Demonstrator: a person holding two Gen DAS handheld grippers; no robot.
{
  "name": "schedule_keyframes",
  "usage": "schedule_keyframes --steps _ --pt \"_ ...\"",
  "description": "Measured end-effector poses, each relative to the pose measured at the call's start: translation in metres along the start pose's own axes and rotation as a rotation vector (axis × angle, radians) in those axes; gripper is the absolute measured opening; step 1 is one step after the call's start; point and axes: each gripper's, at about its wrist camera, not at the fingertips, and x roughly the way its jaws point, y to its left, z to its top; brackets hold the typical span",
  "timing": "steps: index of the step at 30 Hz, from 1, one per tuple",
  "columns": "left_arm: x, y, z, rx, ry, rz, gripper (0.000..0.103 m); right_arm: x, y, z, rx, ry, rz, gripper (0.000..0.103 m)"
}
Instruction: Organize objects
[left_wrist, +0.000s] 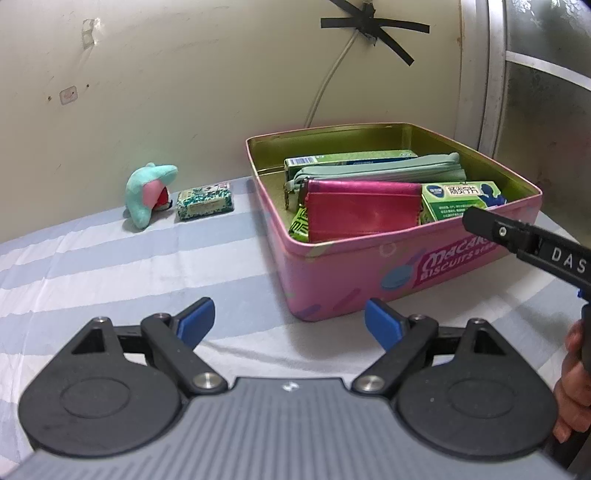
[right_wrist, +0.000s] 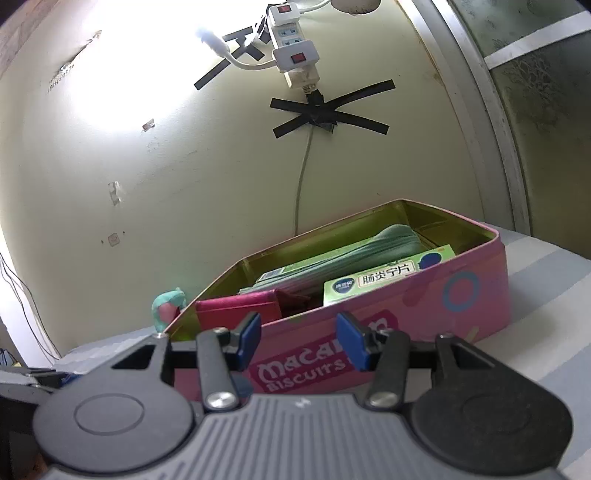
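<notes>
Pink biscuit tin (left_wrist: 369, 273) already holds the wallet (left_wrist: 360, 214), pouch (left_wrist: 380, 171) and boxes; plush toy (left_wrist: 147, 194) and small packet (left_wrist: 205, 201) probably remain by the wall. Left gripper (left_wrist: 290, 323) and right gripper (right_wrist: 297, 341): jaws spread, empty.

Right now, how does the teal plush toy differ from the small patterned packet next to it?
The teal plush toy is soft and rounded with a pink patch; the patterned packet is flat, rectangular and speckled green and white. The toy stands taller; the packet lies low. Both sit on the striped cloth by the wall, outside the pink tin.
</notes>
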Motion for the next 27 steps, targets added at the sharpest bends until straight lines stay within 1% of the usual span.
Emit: schedule_keyframes --steps 6,11,18,27 --pt "0.000 -0.001 -0.003 -0.001 0.009 0.011 0.090 -0.002 -0.001 0.000 0.001 -0.013 0.008 0.049" --pt "-0.003 -0.004 -0.001 0.006 -0.006 0.020 0.091 -0.006 0.000 0.001 0.003 -0.034 0.017 0.052" --pt "-0.003 -0.011 -0.001 0.035 -0.018 0.045 0.091 -0.007 0.001 0.000 0.005 -0.041 0.024 0.052" --pt "-0.002 -0.019 -0.004 0.058 -0.011 0.043 0.091 -0.008 0.001 0.001 0.008 -0.045 0.024 0.054"
